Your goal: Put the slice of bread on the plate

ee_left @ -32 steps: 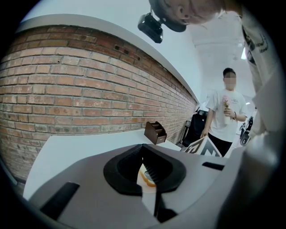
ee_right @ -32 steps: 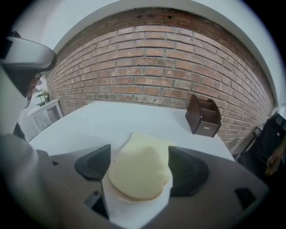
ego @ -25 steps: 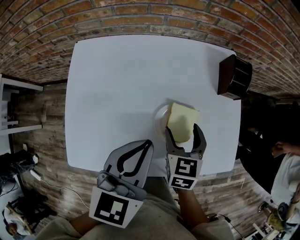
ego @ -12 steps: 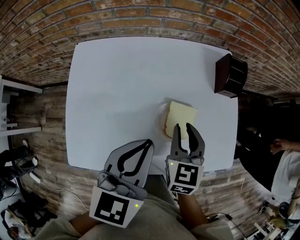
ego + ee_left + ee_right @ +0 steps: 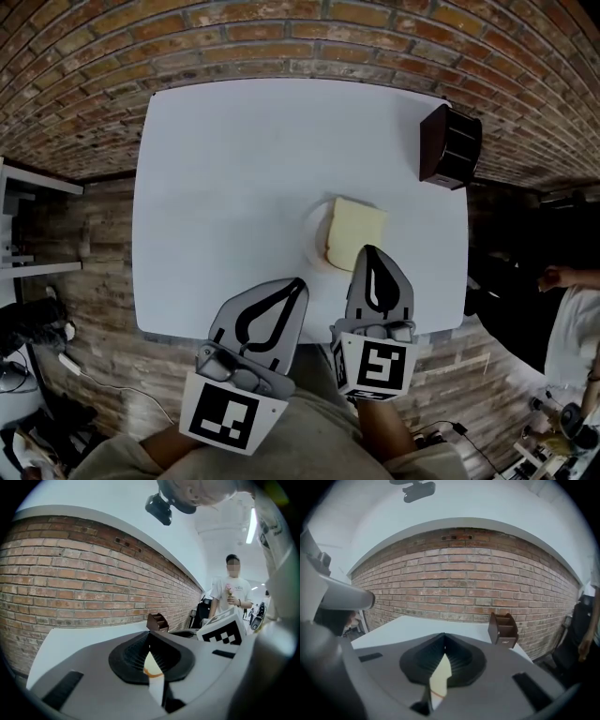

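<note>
A white bench (image 5: pixel 234 169) stands against a brick wall (image 5: pixel 234 37), with wooden floor (image 5: pixel 94 216) at its sides. A person (image 5: pixel 574 319) stands beyond the right edge. On the bench there is one plate (image 5: pixel 317 242), and the one slice of bread (image 5: pixel 354 230) lies on it. One brown wooden box (image 5: pixel 448 145) with compartments stands in the far right corner. There are two claws: the left claw (image 5: pixel 298 283) is clenched on nothing, near the bench edge, and the right claw (image 5: pixel 369 251) is also clenched and empty, just above the near side of the bread.
</note>
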